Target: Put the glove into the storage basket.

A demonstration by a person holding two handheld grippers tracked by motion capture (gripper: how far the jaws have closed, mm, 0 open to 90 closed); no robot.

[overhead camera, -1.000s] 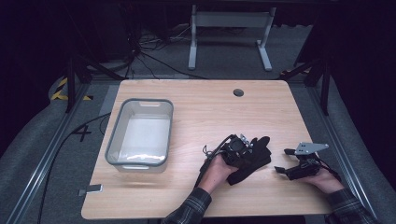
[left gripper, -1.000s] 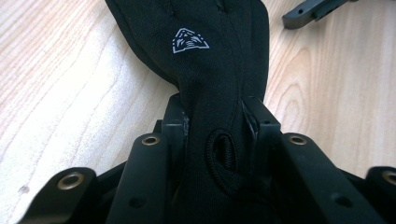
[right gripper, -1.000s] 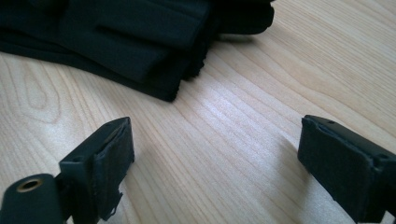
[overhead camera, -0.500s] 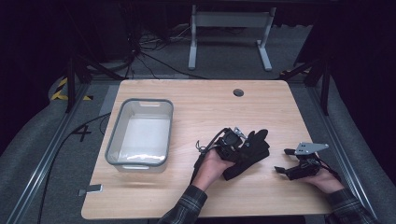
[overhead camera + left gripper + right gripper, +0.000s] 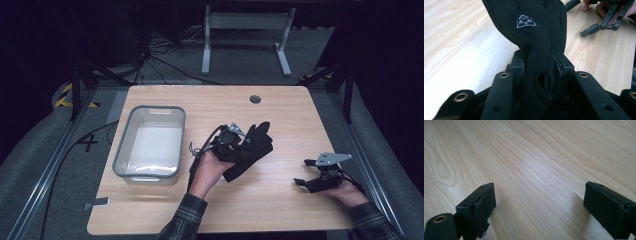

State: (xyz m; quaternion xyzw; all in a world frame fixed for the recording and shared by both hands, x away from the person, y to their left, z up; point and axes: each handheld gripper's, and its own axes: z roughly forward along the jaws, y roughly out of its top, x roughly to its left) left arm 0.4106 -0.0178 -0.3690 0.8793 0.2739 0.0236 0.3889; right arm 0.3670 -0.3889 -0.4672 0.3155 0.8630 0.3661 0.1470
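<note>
The left gripper (image 5: 541, 72) has its two black jaws pressed in on the cuff end of a black glove (image 5: 534, 37), the fabric bunched between the pads with the small pull loop sitting just behind the pinch. Ahead of those fingers the glove runs away from the camera, its back showing a white three-cornered logo (image 5: 526, 21), and the far end hangs over the wooden table (image 5: 461, 37). From above, the left gripper (image 5: 239, 145) sits in the person's left hand (image 5: 210, 170) with the glove (image 5: 252, 150) spreading out beyond the jaw tips, its fingers pointing toward the far side of the table and its lower edge close to the wood. To the outer side of that hand, near it, stands a grey plastic bin (image 5: 150, 172). The right gripper (image 5: 539, 202) has its jaws spread wide with bare wood grain between the pads, and it lies low over the tabletop. In the high view the right gripper (image 5: 302, 172) rests well apart from the glove, held by the right hand (image 5: 345, 190) near the table's edge.
</note>
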